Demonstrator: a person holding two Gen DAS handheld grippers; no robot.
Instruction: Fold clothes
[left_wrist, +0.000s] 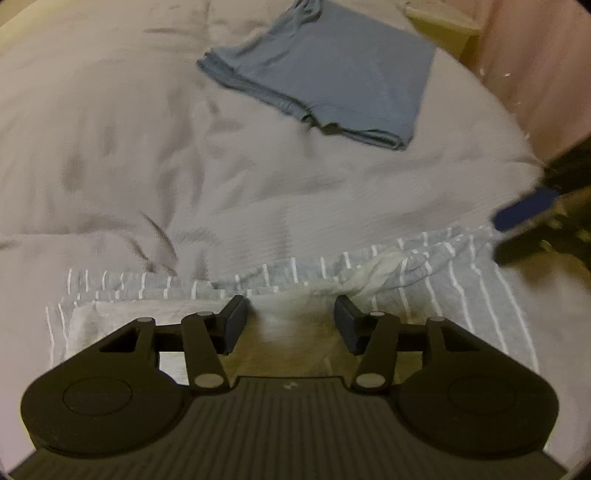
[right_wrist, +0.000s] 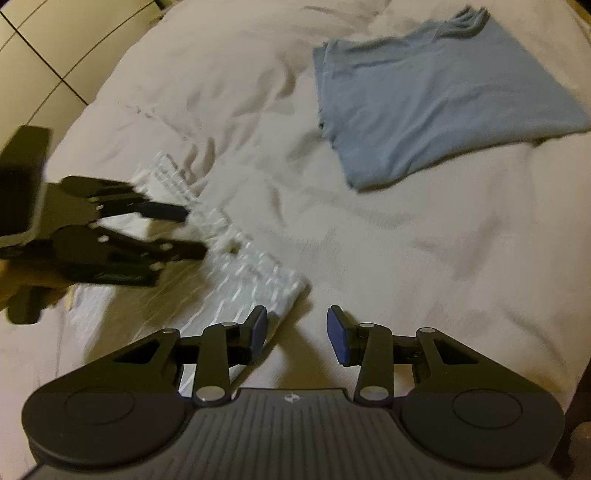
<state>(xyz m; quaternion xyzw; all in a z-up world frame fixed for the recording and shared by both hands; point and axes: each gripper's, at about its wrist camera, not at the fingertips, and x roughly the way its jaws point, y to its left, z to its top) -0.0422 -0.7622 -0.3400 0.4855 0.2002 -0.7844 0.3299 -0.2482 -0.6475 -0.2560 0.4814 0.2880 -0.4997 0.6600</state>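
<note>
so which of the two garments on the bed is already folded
The plain blue garment, lying as a neat rectangle farther up the bed. The grey white-striped garment near both open claws is rumpled and spread along the bed's edge.

The plain, unpatterned blue cotton T-shirt (left_wrist: 332, 74) was a dusty mid-blue. The grey garment with thin white stripes (left_wrist: 461, 273) showed a paler off-white inside. The pale grey-white bed cover (left_wrist: 129, 147) was plain. Both black grippers carried dark blue pads (right_wrist: 334, 332).
</note>
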